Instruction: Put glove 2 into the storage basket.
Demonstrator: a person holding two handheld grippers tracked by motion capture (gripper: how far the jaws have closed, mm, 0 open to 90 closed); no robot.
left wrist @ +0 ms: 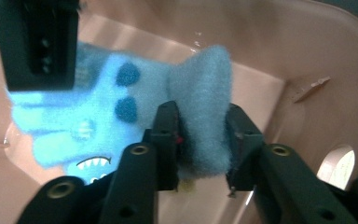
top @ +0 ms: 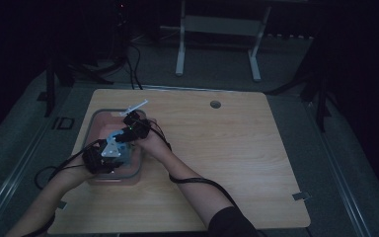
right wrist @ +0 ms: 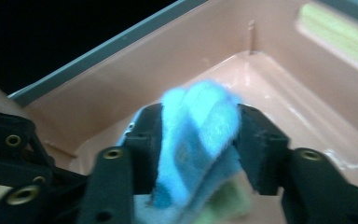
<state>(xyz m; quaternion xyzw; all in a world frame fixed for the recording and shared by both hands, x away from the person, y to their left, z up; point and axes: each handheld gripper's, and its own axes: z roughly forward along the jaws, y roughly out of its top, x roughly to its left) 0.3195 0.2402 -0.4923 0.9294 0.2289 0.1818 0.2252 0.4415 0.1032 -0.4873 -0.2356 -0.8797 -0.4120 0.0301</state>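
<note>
We work inside the pink bin (top: 94, 129) at the table's (top: 237, 158) left side, both hands low in it. Left gripper (left wrist: 200, 135) is clamped on a fold of the blue fuzzy sock (left wrist: 98, 116); pads press the grey-blue part from both sides. The sock's body w/ dark spots & a toothy mouth print spreads to the left in the left gripper view, lying on the bin floor. Right gripper (right wrist: 196, 140) has the sock's bright blue bunch between its jaws, fabric touching both pads. In the left gripper view, the right gripper's jaw sits top left, over the sock. In the high view, both grippers sit close together over the bin, cables trailing back along our forearms.
</note>
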